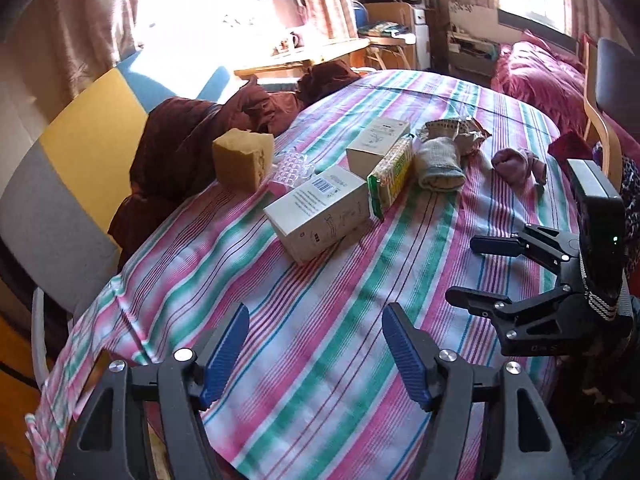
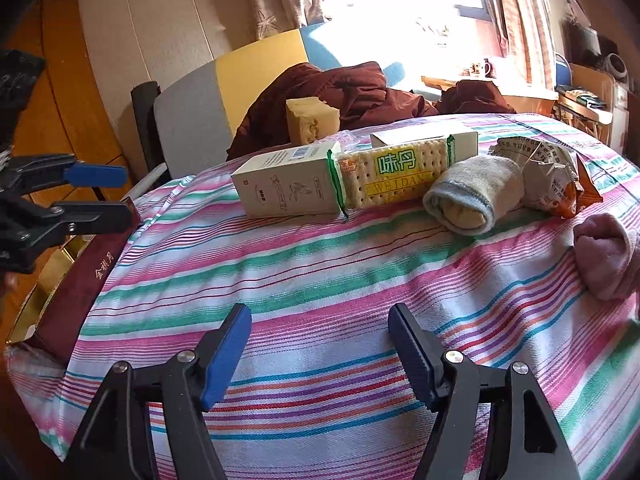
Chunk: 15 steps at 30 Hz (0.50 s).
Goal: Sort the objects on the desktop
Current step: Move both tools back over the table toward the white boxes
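Striped tablecloth [image 1: 320,320], pink, green, white and blue, over a round table; all items on it.

Left gripper [image 1: 316,344]: jaws spread wide, blue pads, nothing held, above bare cloth near the table edge. Seen also at the left edge of the right wrist view [image 2: 116,196], past the table's rim.

Right gripper [image 2: 320,344]: jaws spread wide, nothing held, above bare cloth. Seen from the side in the left wrist view [image 1: 460,268], black fingers parted.

Near white carton [image 1: 320,216], lying flat, barcode uppermost, touching the cracker pack.

Cracker pack [image 2: 394,174], green and yellow, on its long edge, between the near carton and the grey sock, leaning against the far carton.

Far white carton [image 1: 376,144], behind the cracker pack.

Grey sock [image 2: 472,200], rolled, just beside the cracker pack, touching the snack bag.

Snack bag [image 2: 552,178], crumpled, silver and orange, behind the grey sock.

Pink sock [image 2: 608,256], bundled, apart from the rest, toward the right edge.

Tan block [image 1: 242,160], spongy, rough top, upright at the far left rim.

Clear plastic tray [image 1: 290,166], dimpled, between tan block and cartons.

Dark red garment [image 1: 192,152], heaped over a chair behind the table.

Dark red box [image 2: 80,280], gold-trimmed, with gold characters, below the table's left edge.
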Motion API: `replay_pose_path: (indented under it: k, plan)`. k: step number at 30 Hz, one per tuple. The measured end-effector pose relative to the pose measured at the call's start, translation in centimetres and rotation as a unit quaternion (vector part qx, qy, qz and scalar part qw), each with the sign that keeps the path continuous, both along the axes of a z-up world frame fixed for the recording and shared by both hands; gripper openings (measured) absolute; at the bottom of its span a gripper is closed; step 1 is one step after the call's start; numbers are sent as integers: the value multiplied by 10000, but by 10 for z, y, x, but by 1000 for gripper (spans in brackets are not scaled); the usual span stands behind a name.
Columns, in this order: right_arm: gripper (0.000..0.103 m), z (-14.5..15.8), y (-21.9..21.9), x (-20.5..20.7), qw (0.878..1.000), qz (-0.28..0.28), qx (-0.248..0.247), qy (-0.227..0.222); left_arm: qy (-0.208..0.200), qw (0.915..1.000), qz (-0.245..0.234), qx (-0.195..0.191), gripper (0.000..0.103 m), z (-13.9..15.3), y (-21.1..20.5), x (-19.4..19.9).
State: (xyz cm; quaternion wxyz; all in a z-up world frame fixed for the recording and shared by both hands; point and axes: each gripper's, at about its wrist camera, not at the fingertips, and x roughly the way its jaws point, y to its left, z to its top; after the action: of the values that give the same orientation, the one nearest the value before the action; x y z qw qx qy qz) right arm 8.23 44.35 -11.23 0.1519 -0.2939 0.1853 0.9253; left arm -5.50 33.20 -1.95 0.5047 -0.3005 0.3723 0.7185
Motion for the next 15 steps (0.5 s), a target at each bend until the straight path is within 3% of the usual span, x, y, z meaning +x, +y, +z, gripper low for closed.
replay_pose_path:
  k: [9, 15]
  plan:
    - [78, -3, 9, 6, 9984, 148, -400, 372, 314, 9907, -1037, -829, 71, -15, 64, -16]
    - [82, -4, 10, 6, 9974, 239, -505, 464, 348, 9835, -1397, -1098, 71, -29, 98, -27]
